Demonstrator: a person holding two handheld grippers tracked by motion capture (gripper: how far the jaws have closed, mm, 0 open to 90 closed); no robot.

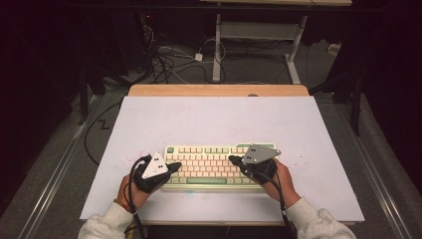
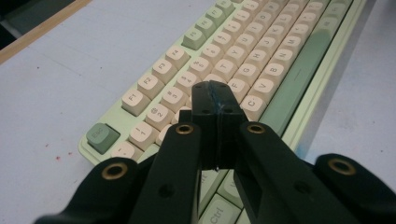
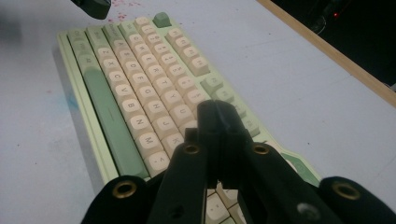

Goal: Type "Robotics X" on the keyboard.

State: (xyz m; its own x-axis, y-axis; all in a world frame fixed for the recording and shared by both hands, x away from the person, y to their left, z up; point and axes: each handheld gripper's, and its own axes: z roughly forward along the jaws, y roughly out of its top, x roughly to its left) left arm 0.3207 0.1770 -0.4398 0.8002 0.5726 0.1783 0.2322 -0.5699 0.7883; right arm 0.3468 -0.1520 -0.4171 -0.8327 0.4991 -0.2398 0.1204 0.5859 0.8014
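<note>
White table [image 1: 209,119] under a green keyboard [image 1: 214,167], dark cabled floor [image 1: 174,59] beyond.

Left gripper [image 1: 175,167] held low in left hand [image 1: 130,191], jaws pressed together, pointing inward to the right; right gripper [image 1: 233,160] held in right hand [image 1: 283,180], jaws likewise closed, pointing inward to the left; forearms entering from below.

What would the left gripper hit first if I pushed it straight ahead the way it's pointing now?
Most likely the keyboard. The left gripper, jaws closed together, points down over the letter rows, with its tips above the keys near C and V. How high the tips sit above the keys is hard to judge.
</note>
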